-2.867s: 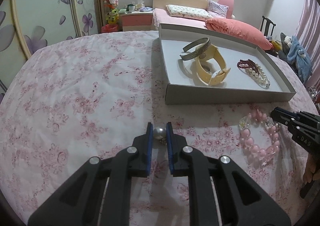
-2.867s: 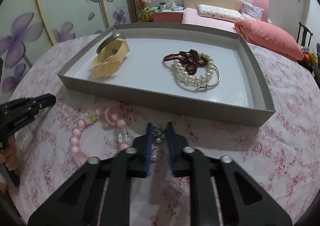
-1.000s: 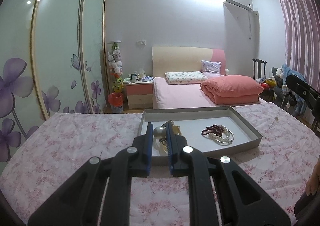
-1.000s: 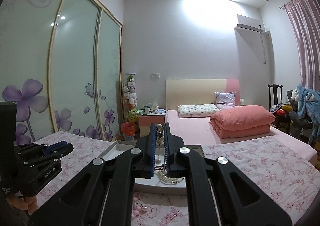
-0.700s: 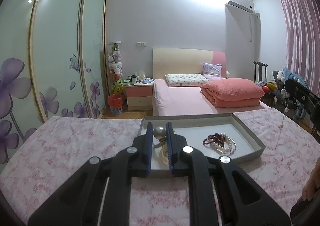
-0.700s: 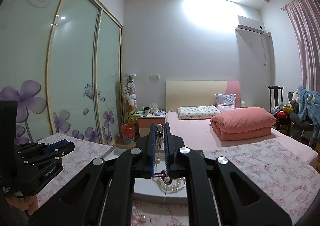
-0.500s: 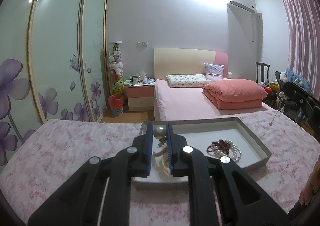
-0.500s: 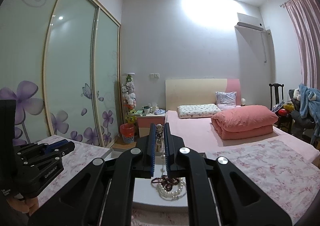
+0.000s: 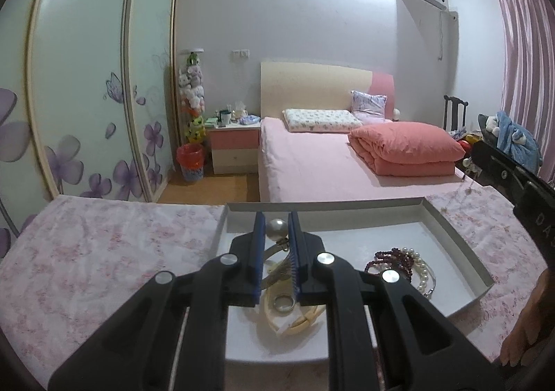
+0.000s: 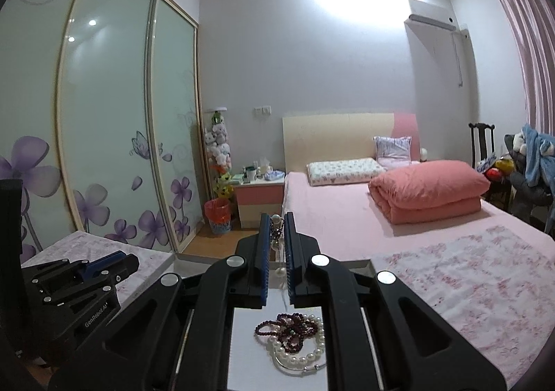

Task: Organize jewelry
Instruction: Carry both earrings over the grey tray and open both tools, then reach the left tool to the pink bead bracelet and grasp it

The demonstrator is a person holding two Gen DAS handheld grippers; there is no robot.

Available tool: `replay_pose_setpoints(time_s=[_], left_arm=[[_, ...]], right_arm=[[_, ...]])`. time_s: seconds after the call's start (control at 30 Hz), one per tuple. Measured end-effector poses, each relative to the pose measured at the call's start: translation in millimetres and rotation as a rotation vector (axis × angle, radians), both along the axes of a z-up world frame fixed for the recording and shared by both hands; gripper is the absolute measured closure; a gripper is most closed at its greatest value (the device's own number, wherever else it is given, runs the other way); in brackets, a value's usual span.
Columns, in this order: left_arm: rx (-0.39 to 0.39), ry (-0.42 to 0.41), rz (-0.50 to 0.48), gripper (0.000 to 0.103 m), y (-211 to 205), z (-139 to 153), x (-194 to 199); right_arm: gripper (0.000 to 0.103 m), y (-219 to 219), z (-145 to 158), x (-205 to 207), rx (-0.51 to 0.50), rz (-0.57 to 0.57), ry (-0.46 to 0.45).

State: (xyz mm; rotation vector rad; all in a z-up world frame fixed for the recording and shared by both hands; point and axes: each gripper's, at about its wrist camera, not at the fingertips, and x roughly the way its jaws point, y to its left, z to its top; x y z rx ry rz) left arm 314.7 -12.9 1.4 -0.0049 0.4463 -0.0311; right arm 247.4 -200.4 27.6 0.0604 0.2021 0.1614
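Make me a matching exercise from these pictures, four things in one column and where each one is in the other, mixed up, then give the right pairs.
Things
1. large pearl
2. dark red bead bracelet
3. folded pink quilt
4. cream watch strap

Places
A. on the bed
B. in the tray, below the left gripper
C. pinched between the left gripper's fingers
D. in the tray, tangled with the white pearl bracelet

Pairs: 1-C, 2-D, 3-A, 4-B

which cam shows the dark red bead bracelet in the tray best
The right wrist view: the dark red bead bracelet lies just below the jaws, whole and large, across a white pearl strand. The left wrist view shows it smaller, off to the right in the grey tray, partly behind the gripper's frame.
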Motion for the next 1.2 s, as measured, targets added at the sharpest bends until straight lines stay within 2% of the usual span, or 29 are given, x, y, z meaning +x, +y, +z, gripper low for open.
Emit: replay_pose_setpoints(time_s=[0.57,0.63,0.67,0.7,1.0,1.2], left_arm=[[-0.012,0.063,-0.020,0.087,-4.6,-23.3,29.2],[-0.019,0.070,-0.017,0.080,-2.5,-23.9,30.8],[-0.026,0.070,-0.012,0.074,-0.7,-23.6,30.6],[-0.031,0.070,-0.010,0.071,0.6,-23.1,30.0],[-0.067,0.060,0.000,0.068,15.0,-11.8,19.3],[-0.065,0.057,-0.029,0.063,18.6,-4.1,-12.3]], right_arm=[[0.092,7.2,-19.2,29.7,0.029,0.021,0.112],[0.077,6.5,-19.3,31.3,0.038,0.029,0.126],[0.058,5.6,-19.1,30.6,0.043,0.027,0.125],[0.053,5.2,-18.6,29.4,0.048,0.023,0.119],[0.053,-3.4,-7.6,18.3,0.061,0.011,0.086],[0.053,-6.7,0.0,-2.7,0.042,0.015,0.067]])
